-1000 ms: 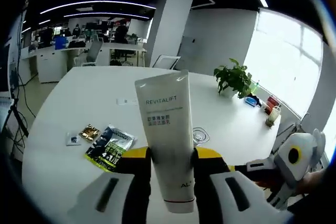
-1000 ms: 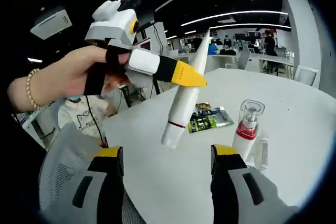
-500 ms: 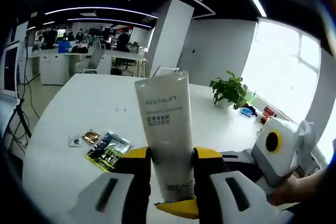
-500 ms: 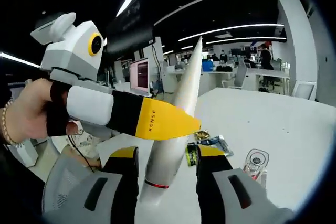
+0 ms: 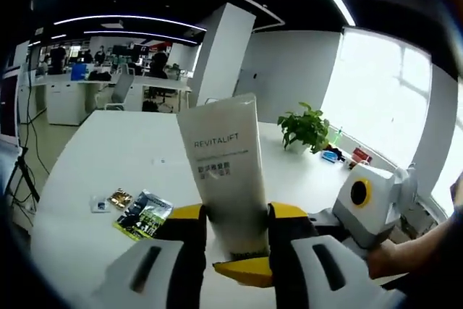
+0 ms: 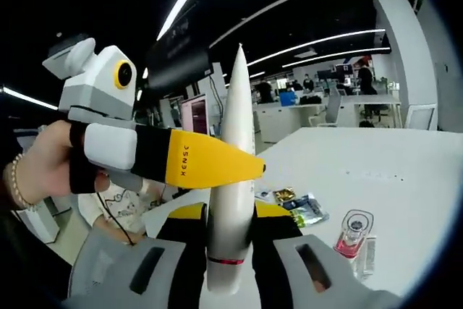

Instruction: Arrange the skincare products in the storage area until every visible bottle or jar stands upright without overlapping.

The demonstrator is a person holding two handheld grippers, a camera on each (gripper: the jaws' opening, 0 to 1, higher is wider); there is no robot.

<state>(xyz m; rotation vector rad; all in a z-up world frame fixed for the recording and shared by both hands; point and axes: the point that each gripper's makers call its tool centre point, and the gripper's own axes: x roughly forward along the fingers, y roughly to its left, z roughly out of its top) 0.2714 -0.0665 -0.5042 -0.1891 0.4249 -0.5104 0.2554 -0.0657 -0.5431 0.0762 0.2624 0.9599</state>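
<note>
White plastic fills both sets of yellow-tipped jaws: the left gripper point(image 5: 235, 226) clamps the lower part of a Revitalift cream tube point(image 5: 223, 164), held high above the white table point(image 5: 108, 157) with its flat crimped end up, while the right gripper point(image 6: 230, 222) closes on the same tube, seen edge-on, near the red band by its cap. In the right gripper view the left gripper point(image 6: 181, 161) crosses from the left in a person's hand point(image 6: 43, 171), its jaw lying against the tube. Below, a clear-capped pump bottle with a red collar point(image 6: 352, 233) stands upright on the table, and dark-green sachets point(image 5: 142, 213) lie flat farther off beside a small gold packet point(image 5: 118, 198); a potted plant point(image 5: 304, 124) sits by the window. The tube looks light, soft-walled and glossy, likely to buckle or slide if squeezed mid-body; the stiffer shoulder near the cap seems the safer hold for standing it cap-down.
</note>
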